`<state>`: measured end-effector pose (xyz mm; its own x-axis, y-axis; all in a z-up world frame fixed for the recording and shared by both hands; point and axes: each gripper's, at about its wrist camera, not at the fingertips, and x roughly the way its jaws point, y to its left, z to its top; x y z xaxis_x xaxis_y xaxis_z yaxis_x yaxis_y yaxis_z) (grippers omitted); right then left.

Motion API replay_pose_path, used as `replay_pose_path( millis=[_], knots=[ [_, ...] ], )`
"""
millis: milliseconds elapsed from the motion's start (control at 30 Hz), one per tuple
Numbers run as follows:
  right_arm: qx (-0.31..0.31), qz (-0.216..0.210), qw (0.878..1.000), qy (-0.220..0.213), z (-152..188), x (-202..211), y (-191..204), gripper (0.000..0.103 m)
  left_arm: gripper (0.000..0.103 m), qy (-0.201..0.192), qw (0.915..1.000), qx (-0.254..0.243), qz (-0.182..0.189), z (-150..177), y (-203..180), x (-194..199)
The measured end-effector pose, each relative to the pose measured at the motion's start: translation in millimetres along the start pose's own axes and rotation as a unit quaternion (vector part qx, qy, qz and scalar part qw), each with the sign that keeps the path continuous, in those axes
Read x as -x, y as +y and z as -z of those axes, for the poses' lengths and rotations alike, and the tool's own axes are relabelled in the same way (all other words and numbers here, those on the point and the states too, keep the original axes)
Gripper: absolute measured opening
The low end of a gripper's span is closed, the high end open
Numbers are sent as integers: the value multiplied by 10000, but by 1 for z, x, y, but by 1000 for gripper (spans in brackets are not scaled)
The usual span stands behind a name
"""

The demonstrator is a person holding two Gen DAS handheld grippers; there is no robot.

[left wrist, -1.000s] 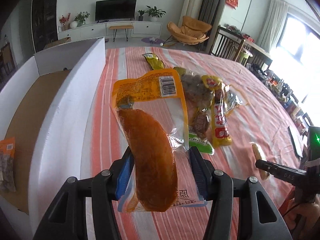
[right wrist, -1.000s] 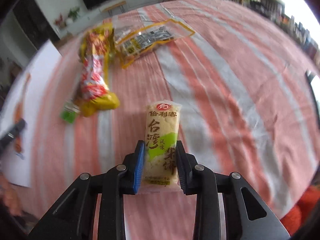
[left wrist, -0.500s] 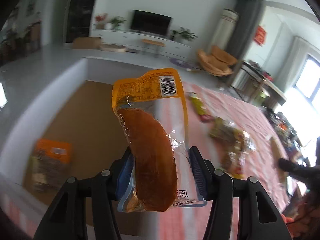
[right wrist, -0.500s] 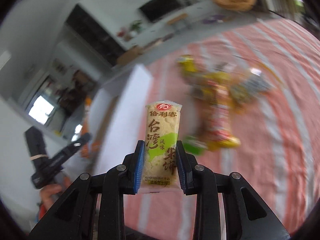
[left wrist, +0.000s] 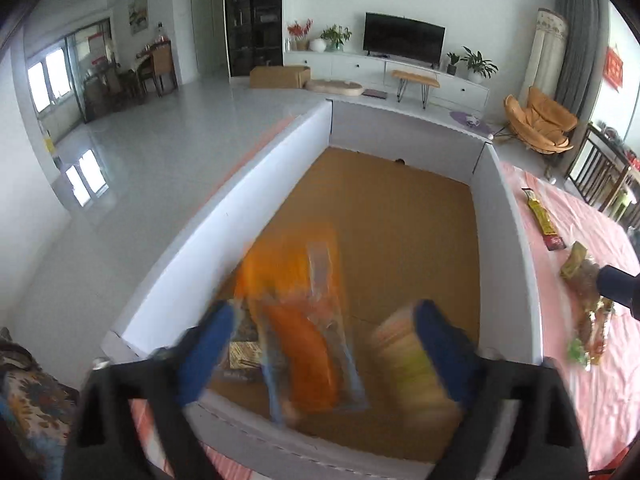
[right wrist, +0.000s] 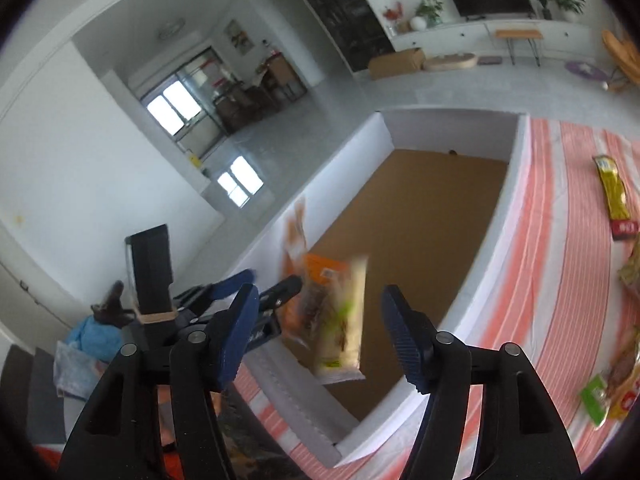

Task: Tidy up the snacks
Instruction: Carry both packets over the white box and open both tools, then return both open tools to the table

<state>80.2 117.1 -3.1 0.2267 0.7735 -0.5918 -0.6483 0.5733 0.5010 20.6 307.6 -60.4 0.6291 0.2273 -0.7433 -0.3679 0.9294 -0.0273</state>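
A white-walled box with a brown cardboard floor fills the left wrist view. My left gripper is open above its near end. The orange sausage packet is blurred in mid-fall between the fingers. The yellow-green cake packet is blurred beside my right finger. In the right wrist view my right gripper is open over the same box, and the cake packet drops between its fingers. The left gripper shows at left.
A dark snack packet lies on the box floor near the left wall. Several snack packets lie on the pink striped tablecloth right of the box. A yellow packet lies farther back.
Both grippers moved from the table to above the box and opened. The sausage packet and the cake packet have left the fingers and are falling into the box.
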Motion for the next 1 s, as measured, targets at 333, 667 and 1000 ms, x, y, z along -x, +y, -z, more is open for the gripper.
replay_pose_path(
  millis=[333, 667, 1000],
  knots=[
    [-143, 2877, 9559, -578, 91, 92, -131, 69, 97, -147, 9740, -851, 2097, 24, -140, 36],
    [-1311, 4929, 8578, -637, 185, 186, -253, 69, 100, 743, 9526, -1901, 2254, 95, -297, -50],
    [-1531, 5123, 8428, -615, 182, 180, -273, 69, 100, 560, 9679, -1736, 1730, 96, -273, -92]
  ],
)
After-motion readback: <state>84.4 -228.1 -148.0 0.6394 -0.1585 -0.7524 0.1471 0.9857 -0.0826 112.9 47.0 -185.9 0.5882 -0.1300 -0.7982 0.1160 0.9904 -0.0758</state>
